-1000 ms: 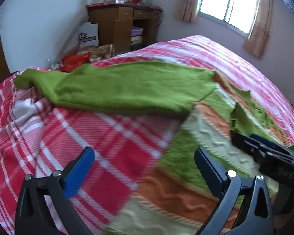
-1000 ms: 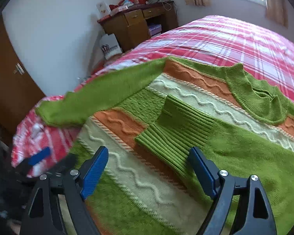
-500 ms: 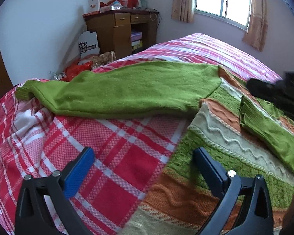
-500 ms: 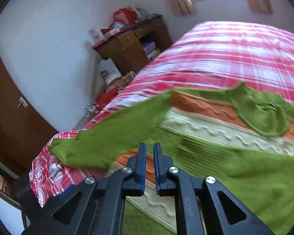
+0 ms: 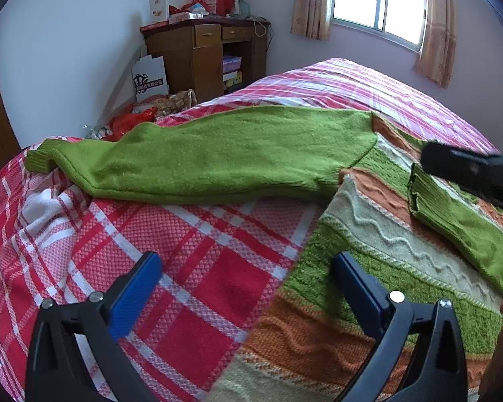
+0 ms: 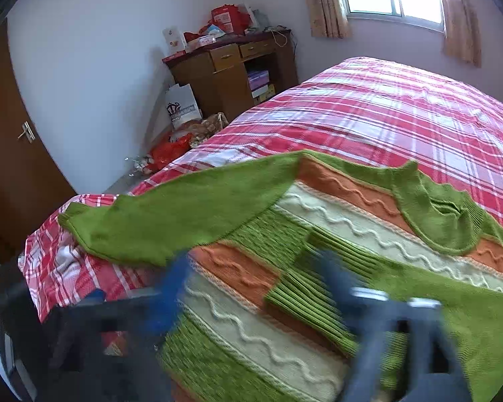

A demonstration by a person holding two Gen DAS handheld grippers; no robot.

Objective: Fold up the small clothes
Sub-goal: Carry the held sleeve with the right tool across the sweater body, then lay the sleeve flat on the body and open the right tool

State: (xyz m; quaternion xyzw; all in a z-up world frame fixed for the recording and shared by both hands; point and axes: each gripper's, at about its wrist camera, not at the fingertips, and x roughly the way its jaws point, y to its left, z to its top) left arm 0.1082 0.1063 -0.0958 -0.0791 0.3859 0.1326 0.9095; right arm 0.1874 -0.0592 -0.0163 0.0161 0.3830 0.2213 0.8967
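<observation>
A knitted sweater (image 6: 318, 268) lies flat on the bed (image 6: 402, 114), which carries a red and white plaid cover. Its body has horizontal bands of green, orange and cream with raised wavy lines, and a green ribbed collar (image 6: 442, 217) sits toward the far right. One plain green sleeve (image 5: 218, 154) stretches out to the left across the plaid, its ribbed cuff (image 5: 38, 160) near the bed's left edge. The other sleeve (image 6: 322, 288) is folded inward, its ribbed cuff resting on the striped body.

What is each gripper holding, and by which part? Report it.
Nothing. The left gripper is open above the striped knit sweater's hem; the blurred right gripper looks open over the folded green sleeve.
</observation>
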